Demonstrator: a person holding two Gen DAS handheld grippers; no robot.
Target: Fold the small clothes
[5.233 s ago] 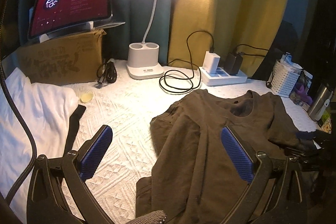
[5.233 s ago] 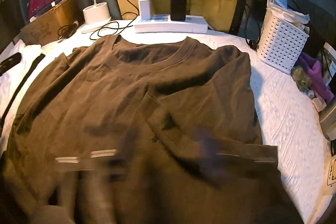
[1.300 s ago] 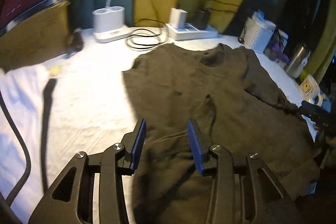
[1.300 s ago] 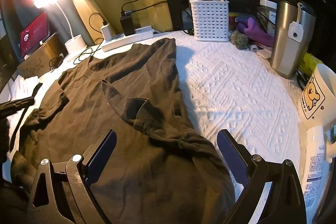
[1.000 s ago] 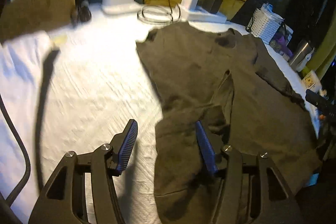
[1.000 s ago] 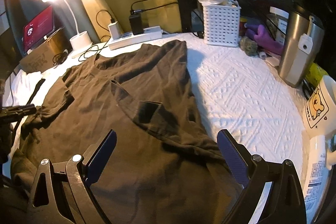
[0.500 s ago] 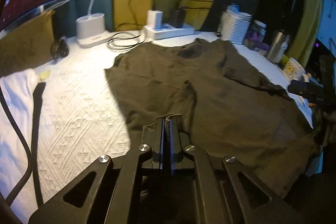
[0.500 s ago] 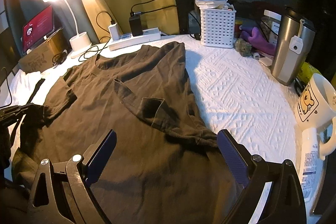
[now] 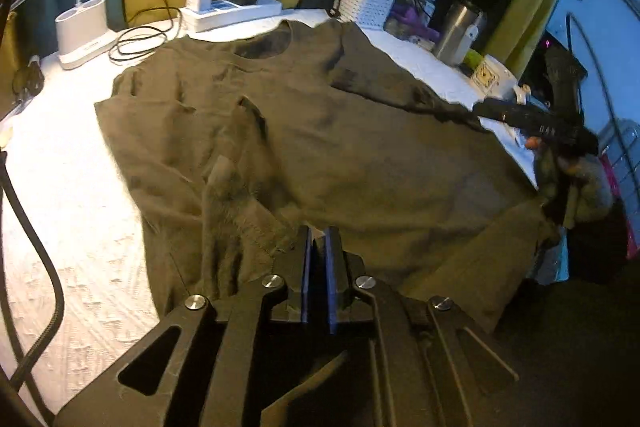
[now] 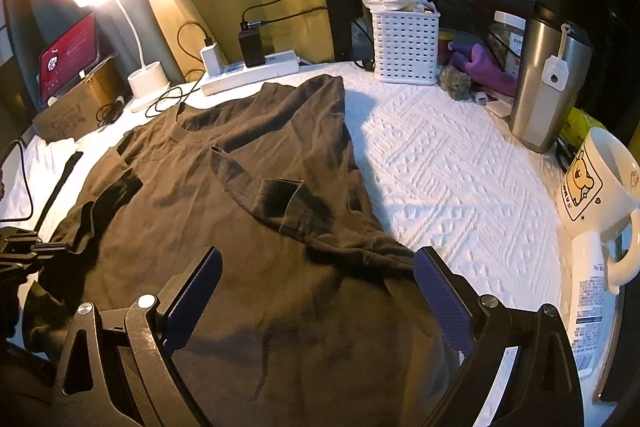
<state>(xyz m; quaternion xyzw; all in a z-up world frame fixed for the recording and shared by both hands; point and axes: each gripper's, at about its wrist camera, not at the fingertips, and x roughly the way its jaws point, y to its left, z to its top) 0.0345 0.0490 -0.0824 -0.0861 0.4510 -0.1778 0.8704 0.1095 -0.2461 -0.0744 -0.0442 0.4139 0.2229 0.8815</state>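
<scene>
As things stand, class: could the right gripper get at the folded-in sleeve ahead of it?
Probably yes: the right gripper hangs open above the shirt, nothing lying between its jaws and the sleeve.

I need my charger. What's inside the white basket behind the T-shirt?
Crumpled white and blue packets poke above the white basket's rim; anything deeper is hidden by its walls. No charger shows there.

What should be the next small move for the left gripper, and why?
Probably carry the pinched fabric further across the brown T-shirt. The left gripper has a bunched fold between its nearly closed, slightly opening pads, and the fold is not yet laid flat. The right gripper hovers open.
</scene>
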